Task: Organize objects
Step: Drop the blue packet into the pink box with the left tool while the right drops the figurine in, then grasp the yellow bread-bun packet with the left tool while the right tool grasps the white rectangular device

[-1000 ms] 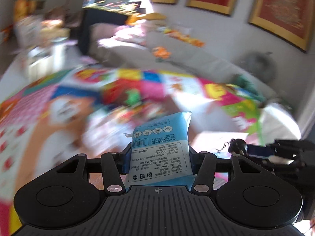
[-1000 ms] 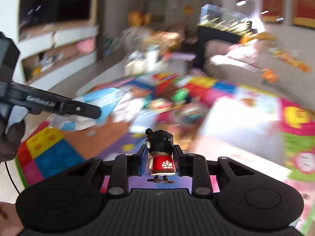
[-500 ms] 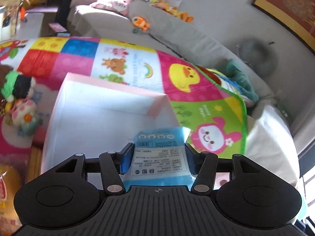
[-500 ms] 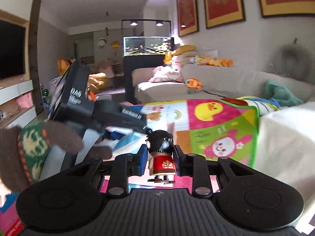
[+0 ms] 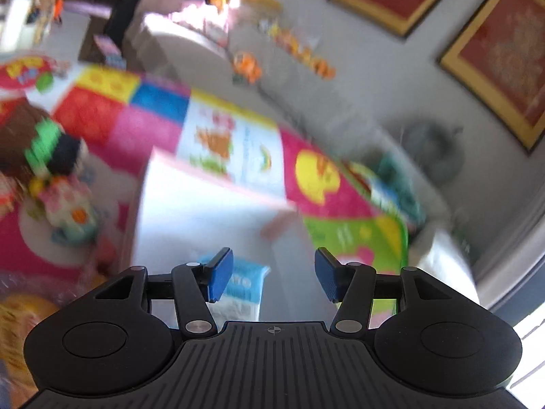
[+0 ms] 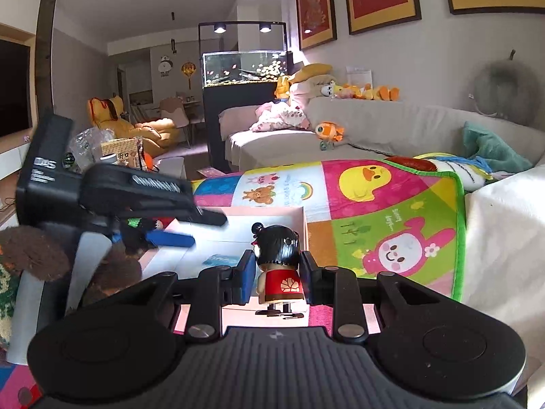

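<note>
While my left hand-held gripper (image 5: pixel 274 277) gapes wide above the box (image 5: pixel 204 218), the packet (image 5: pixel 243 288) lying inside it, my right hand-held gripper (image 6: pixel 276 274) grips the doll (image 6: pixel 277 262) just before the box; I should carry it over the rim before loosening.

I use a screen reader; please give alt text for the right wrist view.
The right tool grips a small black-haired figurine in red above a pink box on a colourful play mat. The open left tool hovers at left.
</note>
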The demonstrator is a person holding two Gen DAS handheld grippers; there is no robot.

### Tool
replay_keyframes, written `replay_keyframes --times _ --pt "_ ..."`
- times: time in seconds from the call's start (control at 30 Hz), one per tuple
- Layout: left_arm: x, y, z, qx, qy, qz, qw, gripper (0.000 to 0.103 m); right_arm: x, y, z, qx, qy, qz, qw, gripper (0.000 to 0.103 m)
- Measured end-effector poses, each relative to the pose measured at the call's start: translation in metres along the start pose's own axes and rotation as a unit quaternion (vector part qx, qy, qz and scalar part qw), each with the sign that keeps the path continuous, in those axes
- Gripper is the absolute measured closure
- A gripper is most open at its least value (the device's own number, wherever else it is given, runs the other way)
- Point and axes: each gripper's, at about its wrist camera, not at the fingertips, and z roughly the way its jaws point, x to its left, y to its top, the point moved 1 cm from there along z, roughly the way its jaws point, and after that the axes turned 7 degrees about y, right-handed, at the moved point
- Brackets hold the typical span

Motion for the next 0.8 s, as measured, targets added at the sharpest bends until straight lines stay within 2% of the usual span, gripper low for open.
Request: replay_keyframes --times 0.13,0.23,0.3,0.33,0.4,0.47,0.57,0.63,0.73,0.8 --pt "0.019 0.002 -0.038 -0.034 0.007 0.022 0.9992 0.046 0.005 0.010 0.006 0.004 0.010 -0.004 1.000 0.076" --pt "0.035 -0.009 -0.071 -0.048 0.020 0.069 0.9963 0.045 0.000 0.024 0.025 0.022 0.022 0.021 0.999 0.075" --pt "0.049 -0.018 -0.096 -0.070 0.040 0.105 0.9912 0.045 -0.005 0.029 0.036 0.024 0.014 0.039 0.999 0.062" --pt "0.058 -0.021 -0.109 -0.082 0.058 0.115 0.9882 0.045 -0.005 0.030 0.040 0.022 0.008 0.041 0.999 0.061" --pt "0.080 -0.021 -0.129 -0.096 0.104 0.104 0.9845 0.045 0.000 0.028 0.044 0.017 0.005 0.036 0.999 0.053" --pt "0.105 -0.014 -0.136 -0.074 0.139 0.058 0.9858 0.045 0.007 0.022 0.046 0.016 0.011 0.034 0.999 0.042" --pt "0.124 -0.012 -0.130 -0.022 0.141 0.007 0.9897 0.046 0.026 0.005 0.047 0.027 0.026 0.021 0.999 0.040" --pt "0.121 -0.017 -0.123 -0.007 0.129 0.015 0.9915 0.046 0.041 -0.011 0.047 0.036 0.027 0.004 0.999 0.036" --pt "0.098 -0.027 -0.105 0.012 0.114 0.060 0.9916 0.046 0.058 -0.035 0.044 0.046 0.027 -0.023 0.998 0.035" --pt "0.092 -0.031 -0.094 0.016 0.117 0.075 0.9901 0.045 0.064 -0.048 0.040 0.052 0.030 -0.033 0.998 0.033"
